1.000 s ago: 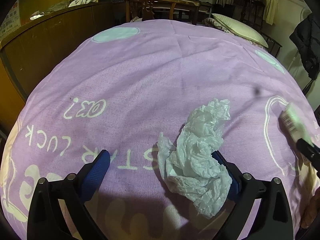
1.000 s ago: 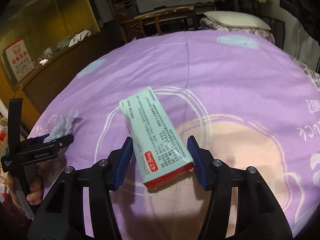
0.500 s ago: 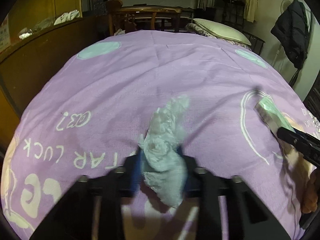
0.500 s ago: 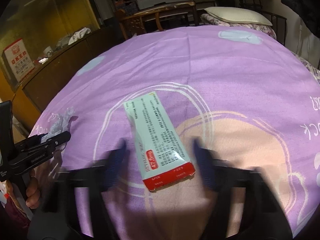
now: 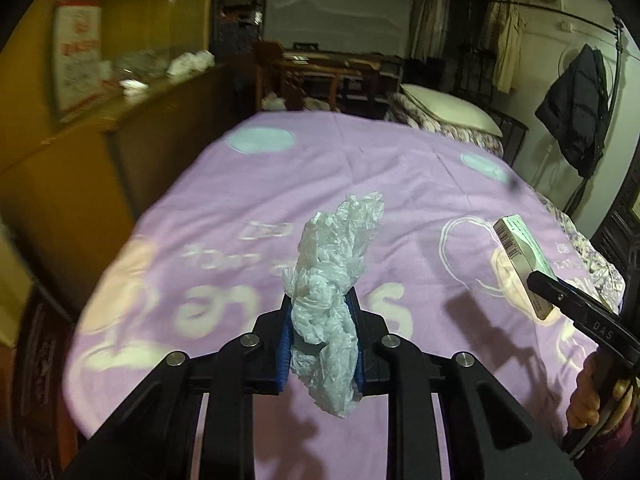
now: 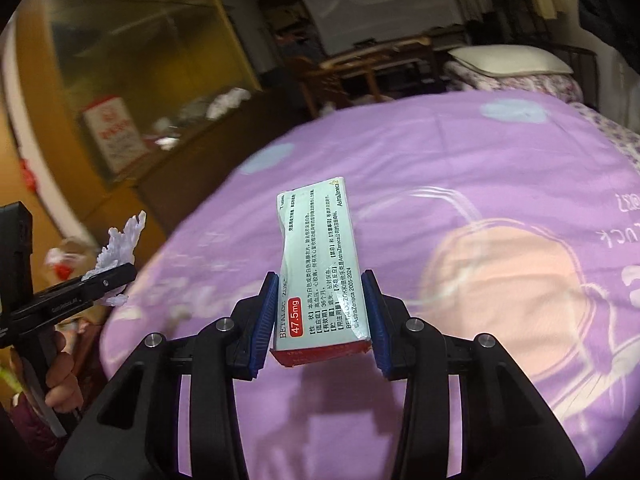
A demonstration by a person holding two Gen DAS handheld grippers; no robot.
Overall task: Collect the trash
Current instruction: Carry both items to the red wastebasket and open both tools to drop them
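Home bedroom: bed with purple blanket (image 5: 328, 168), pillow (image 5: 448, 110), hanging coat (image 5: 576, 120).

A translucent white crumpled plastic bag (image 5: 328, 300), a pale green medicine box (image 6: 320, 268) with red end, and a purple bedspread (image 5: 360, 184) with pale-blue dots and white lettering.

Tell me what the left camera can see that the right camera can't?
Only the left wrist view shows the left gripper up close, shut on the crumpled bag, and a dark jacket hanging on the wall. Only the right wrist view shows the print on the box, reading 47.5mg, with the right gripper shut on its sides. Both show the purple blanket, the pillow, the bag and the box, each lifted off the blanket.
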